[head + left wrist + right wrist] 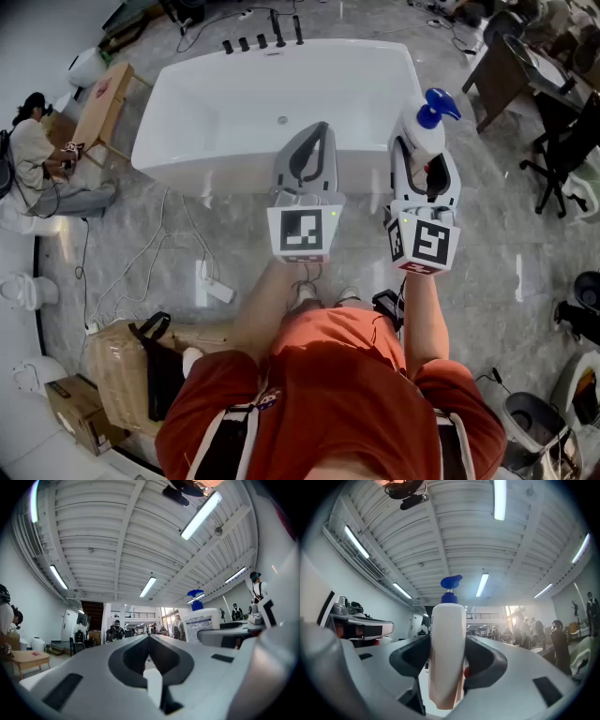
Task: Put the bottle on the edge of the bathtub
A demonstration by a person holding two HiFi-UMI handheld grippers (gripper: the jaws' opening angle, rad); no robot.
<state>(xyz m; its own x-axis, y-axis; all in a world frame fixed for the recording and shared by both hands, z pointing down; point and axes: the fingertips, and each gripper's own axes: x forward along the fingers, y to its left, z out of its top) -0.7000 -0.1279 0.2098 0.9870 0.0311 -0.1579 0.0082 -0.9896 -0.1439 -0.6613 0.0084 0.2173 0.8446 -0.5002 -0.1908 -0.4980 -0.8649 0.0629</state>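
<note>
Half done, I judge: right tool (448,663) clamps the bottle (448,620) by the bathtub (206,173), not yet set down; left tool (150,637) together, empty.

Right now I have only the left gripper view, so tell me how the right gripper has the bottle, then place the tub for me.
Observer: In the right gripper view, the right gripper has its fingers pressed on both sides of the bottle, which stands upright.
Operator: Now the tub.
Observer: The head view shows the bathtub just ahead of both grippers, with the bottle held near its near right corner.
Operator: Report what is in it.
Observer: Only a drain shows in the basin; black fittings stand along the far rim.
</note>
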